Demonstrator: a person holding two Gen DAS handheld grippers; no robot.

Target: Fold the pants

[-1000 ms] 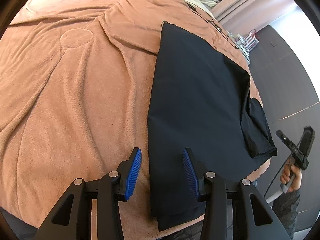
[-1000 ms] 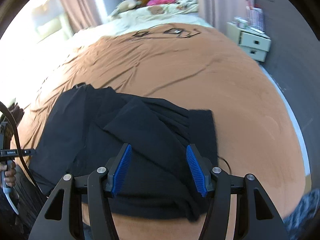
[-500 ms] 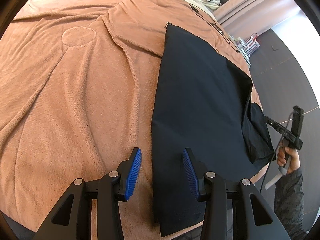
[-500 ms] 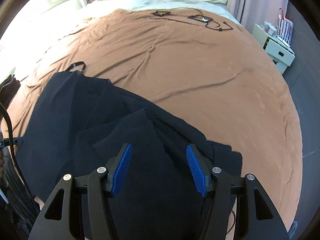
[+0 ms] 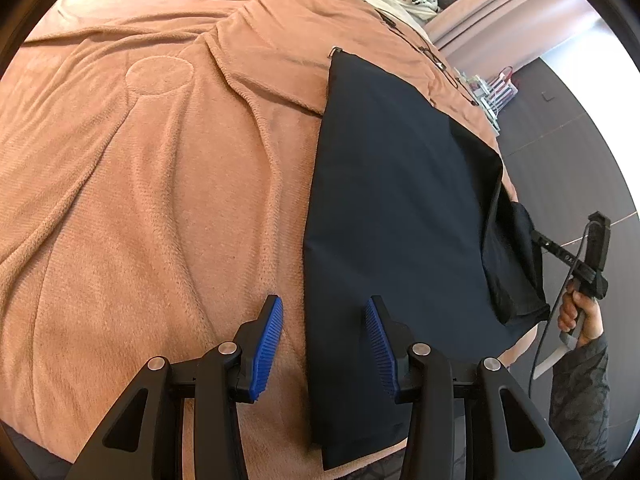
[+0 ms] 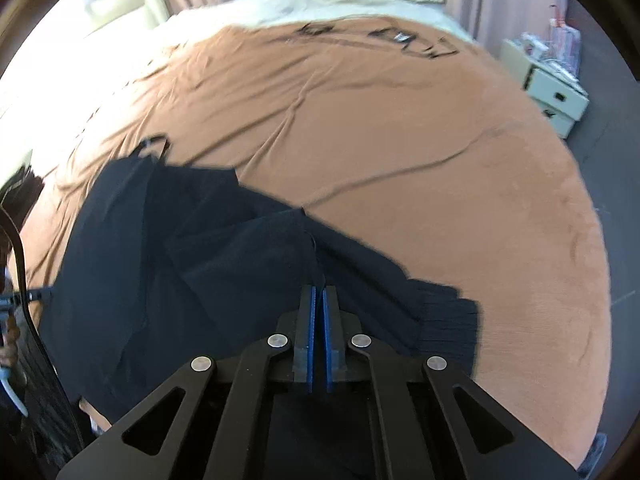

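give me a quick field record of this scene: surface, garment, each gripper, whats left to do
surface: brown blanket on a bed
garment: black pants, lying long and flat, near end bunched
left gripper: open, above the pants' left edge, nothing between the pads
right gripper: jaws have just been closing, now shut on a fold of the pants
right hand: on the gripper handle off the bed's edge
background: white drawers, black cables on the far blanket
remaining: fold not finished
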